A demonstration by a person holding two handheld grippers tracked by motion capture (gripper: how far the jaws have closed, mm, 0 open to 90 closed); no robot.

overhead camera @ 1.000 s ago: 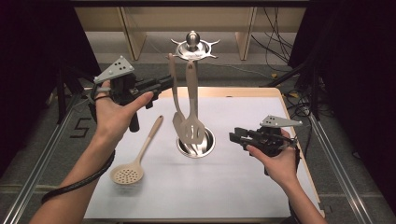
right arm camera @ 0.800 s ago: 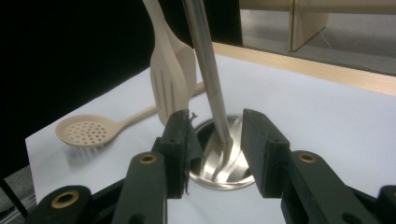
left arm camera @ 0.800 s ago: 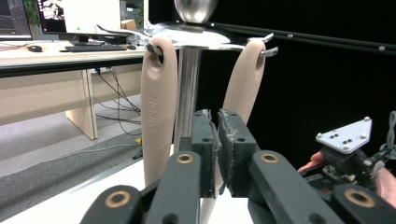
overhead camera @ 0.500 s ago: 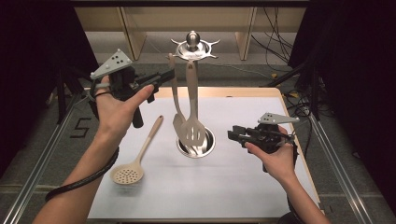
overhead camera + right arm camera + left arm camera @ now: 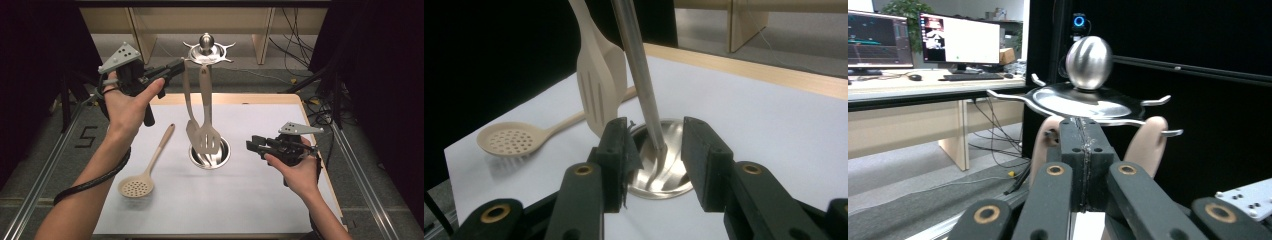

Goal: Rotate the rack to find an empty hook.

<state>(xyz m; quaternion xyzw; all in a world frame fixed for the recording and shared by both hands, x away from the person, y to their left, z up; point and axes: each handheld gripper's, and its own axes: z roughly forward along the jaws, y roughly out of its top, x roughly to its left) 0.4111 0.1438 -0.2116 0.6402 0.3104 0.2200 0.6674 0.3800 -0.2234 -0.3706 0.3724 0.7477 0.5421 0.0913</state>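
Observation:
A steel utensil stand (image 5: 206,44) rises from a round base (image 5: 222,156) on the white mat. Two beige utensils hang from its hook ring (image 5: 1083,102): a slotted turner (image 5: 208,136) and a spoon (image 5: 187,100). A beige skimmer (image 5: 144,172) lies flat on the mat to the left. My left gripper (image 5: 177,65) is held high, just left of the hook ring, its jaws shut with nothing between them (image 5: 1083,131). My right gripper (image 5: 251,145) hovers low to the right of the base, open, and looks at the pole (image 5: 638,75) and the turner (image 5: 596,85).
The white mat (image 5: 260,200) lies on a wooden table with metal rails along both sides. Desks with monitors (image 5: 960,42) stand beyond the stand, and wooden shelf legs (image 5: 262,40) are behind the table. Cables lie on the floor at the back right.
My left gripper has risen and moved right, toward the stand's hook ring. The right gripper has stayed in place.

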